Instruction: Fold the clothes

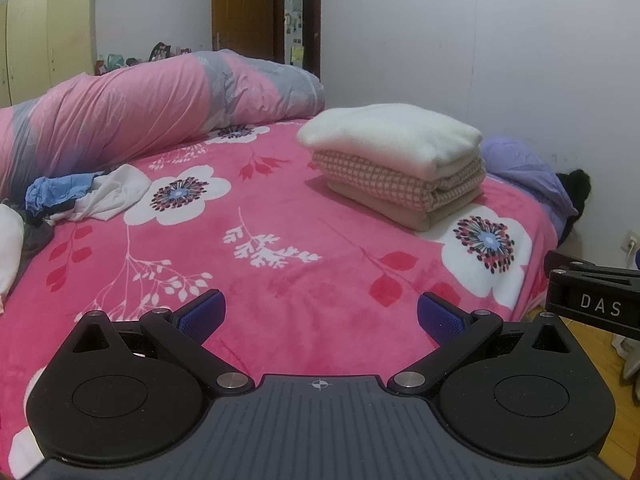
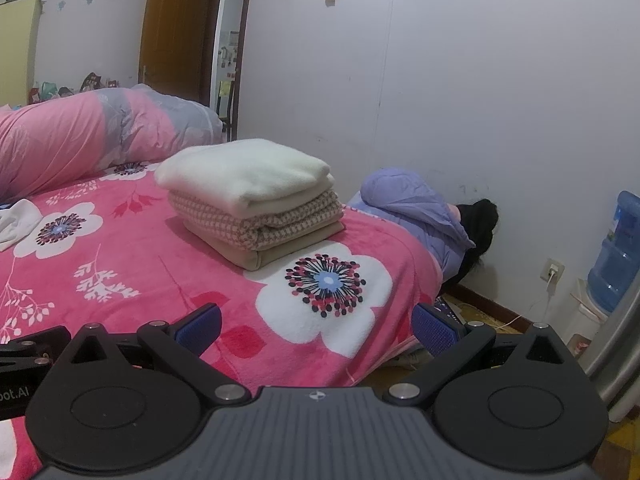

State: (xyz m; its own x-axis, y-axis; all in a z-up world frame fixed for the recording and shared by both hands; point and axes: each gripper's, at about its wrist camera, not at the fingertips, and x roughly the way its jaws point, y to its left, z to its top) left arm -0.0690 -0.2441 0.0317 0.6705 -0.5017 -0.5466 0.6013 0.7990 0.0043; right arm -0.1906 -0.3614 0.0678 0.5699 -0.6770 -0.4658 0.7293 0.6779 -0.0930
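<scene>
A stack of three folded clothes (image 1: 396,160) (image 2: 252,200) rests on the pink flowered bed: a cream piece on top, a checked one under it, a tan one at the bottom. A heap of unfolded clothes (image 1: 80,196), white and blue, lies at the bed's left side; its white edge (image 2: 16,220) shows in the right wrist view. My left gripper (image 1: 322,318) hovers open over the near part of the bed with nothing between its blue pads. My right gripper (image 2: 316,328) is open and empty above the bed's near right corner. Part of the right gripper's body (image 1: 592,298) shows beside the left one.
A rolled pink and grey quilt (image 1: 152,108) lies along the far side of the bed. A purple jacket (image 2: 416,208) hangs off the bed's right edge by the wall. A water bottle (image 2: 616,252), a wall socket (image 2: 552,270) and a metal appliance (image 2: 612,344) stand at the right.
</scene>
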